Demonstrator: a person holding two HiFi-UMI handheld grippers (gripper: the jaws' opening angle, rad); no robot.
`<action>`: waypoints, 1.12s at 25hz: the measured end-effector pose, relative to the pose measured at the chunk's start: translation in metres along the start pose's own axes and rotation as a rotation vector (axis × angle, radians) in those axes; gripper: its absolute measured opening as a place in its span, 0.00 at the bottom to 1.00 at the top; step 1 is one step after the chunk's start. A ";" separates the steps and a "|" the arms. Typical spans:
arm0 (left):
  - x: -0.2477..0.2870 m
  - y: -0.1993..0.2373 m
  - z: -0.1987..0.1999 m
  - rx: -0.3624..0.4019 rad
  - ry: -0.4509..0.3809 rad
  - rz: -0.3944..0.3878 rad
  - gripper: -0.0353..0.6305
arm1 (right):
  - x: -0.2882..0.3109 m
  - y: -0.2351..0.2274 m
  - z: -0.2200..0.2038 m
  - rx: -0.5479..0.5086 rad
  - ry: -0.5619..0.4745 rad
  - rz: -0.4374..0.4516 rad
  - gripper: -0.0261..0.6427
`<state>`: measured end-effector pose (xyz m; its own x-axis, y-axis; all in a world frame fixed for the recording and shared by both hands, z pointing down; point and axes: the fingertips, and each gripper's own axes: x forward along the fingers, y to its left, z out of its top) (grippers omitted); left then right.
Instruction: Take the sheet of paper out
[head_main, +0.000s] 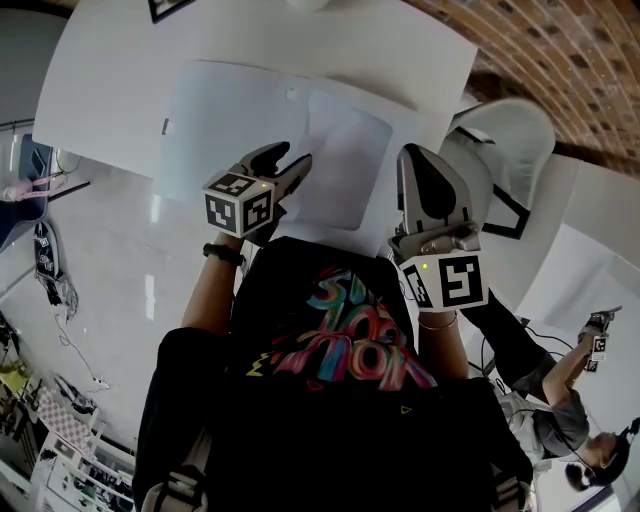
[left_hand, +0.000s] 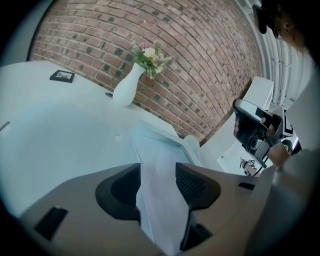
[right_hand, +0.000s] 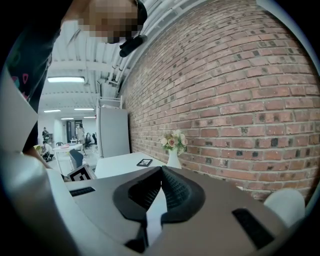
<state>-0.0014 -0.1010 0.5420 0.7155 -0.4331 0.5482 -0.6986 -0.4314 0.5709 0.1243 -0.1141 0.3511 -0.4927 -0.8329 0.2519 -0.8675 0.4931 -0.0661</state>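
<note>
Sheet of paper (head_main: 345, 165) lying flat inside a clear sleeve (head_main: 215, 120) on the white desk (head_main: 100, 80), directly ahead of both claws. Left claw (left_hand: 157, 174) open, sheet showing in the gap between its jaws, pads clear of it. Right claw (right_hand: 160, 172) closed tip to tip, empty, beside the sheet's right edge.

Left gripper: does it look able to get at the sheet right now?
Likely yes: the left gripper stands open with the sheet already between its jaws; nothing blocks it.
</note>
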 end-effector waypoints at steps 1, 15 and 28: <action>0.002 0.001 -0.004 -0.010 0.014 -0.003 0.37 | 0.000 -0.001 0.000 0.001 -0.002 0.001 0.07; 0.027 0.011 -0.040 -0.108 0.181 -0.032 0.39 | 0.007 -0.008 -0.009 0.029 0.013 0.008 0.07; 0.023 0.008 -0.034 -0.320 0.142 -0.164 0.39 | 0.011 -0.009 -0.011 0.032 0.028 0.025 0.07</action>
<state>0.0103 -0.0873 0.5802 0.8273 -0.2552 0.5005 -0.5524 -0.2071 0.8074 0.1272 -0.1249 0.3648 -0.5124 -0.8128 0.2772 -0.8570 0.5048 -0.1038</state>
